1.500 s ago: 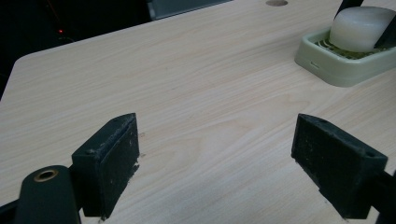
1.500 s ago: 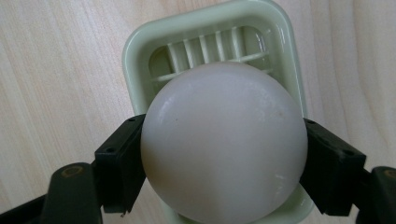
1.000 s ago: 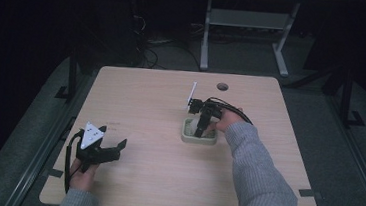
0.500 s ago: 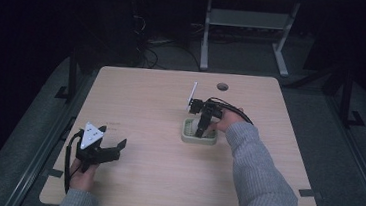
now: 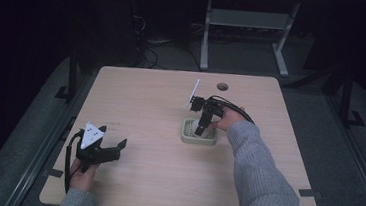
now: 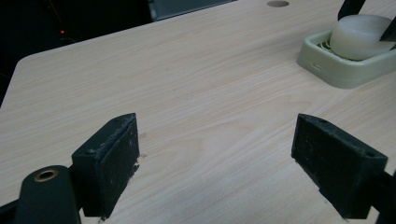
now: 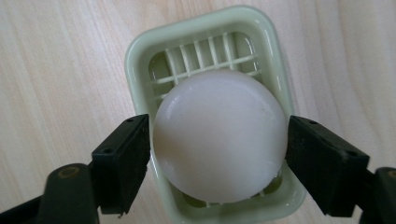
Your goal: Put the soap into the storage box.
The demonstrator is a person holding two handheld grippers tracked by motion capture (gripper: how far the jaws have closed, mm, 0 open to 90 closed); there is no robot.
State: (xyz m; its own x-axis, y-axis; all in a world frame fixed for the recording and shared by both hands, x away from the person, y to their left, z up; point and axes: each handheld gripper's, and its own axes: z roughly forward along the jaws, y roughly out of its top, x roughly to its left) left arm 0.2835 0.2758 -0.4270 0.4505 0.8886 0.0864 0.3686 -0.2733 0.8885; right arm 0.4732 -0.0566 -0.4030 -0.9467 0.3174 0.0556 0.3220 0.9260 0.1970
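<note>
A round white soap sits in a pale green slotted soap dish right of the table's middle. My right gripper points down over the dish, and its two black pads press the soap's left and right sides. In the high view the right gripper hides most of the soap. My left gripper is held low over the front left of the table, jaws wide apart with nothing between them. The left gripper view looks across bare wood toward the dish and the soap.
The light wooden table has a round cable hole near its far edge. A thin white plate stands up from the right gripper. Behind the table are a dark floor, cables and a metal frame.
</note>
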